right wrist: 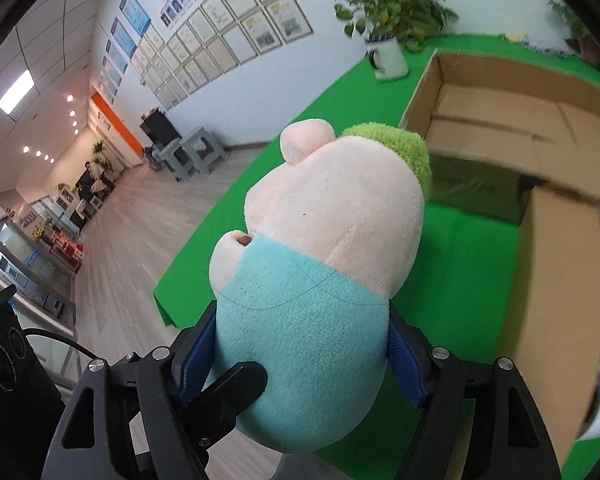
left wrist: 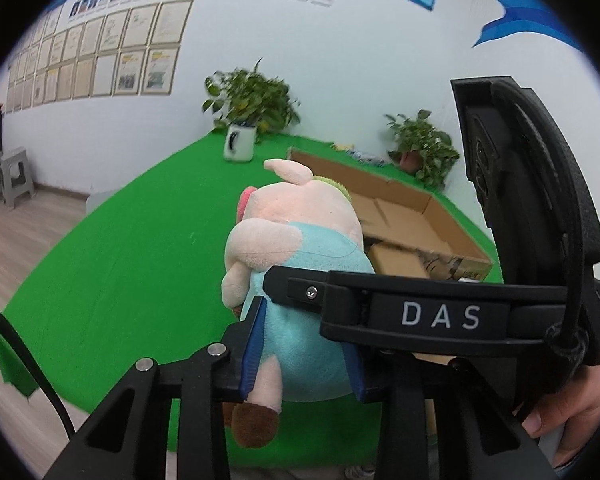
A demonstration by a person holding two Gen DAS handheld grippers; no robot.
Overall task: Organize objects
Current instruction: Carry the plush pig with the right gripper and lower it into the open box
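Observation:
A plush pig (left wrist: 300, 264) with a pink head and light blue body is held in the air above the green table. My left gripper (left wrist: 304, 348) is shut on its blue body, blue pads pressing both sides. My right gripper (right wrist: 300, 356) is shut on the same plush pig (right wrist: 324, 264); its black arm crosses the left wrist view in front of the toy. An open cardboard box (left wrist: 416, 216) stands on the table beyond the toy; it also shows in the right wrist view (right wrist: 512, 112), and its visible floor is bare.
The table is covered in green cloth (left wrist: 140, 248). A white mug planter (left wrist: 239, 141) stands at the back, another potted plant (left wrist: 420, 148) at the back right. A second cardboard box (right wrist: 556, 320) stands near right. Grey stools (left wrist: 8, 180) stand on the wooden floor to the left.

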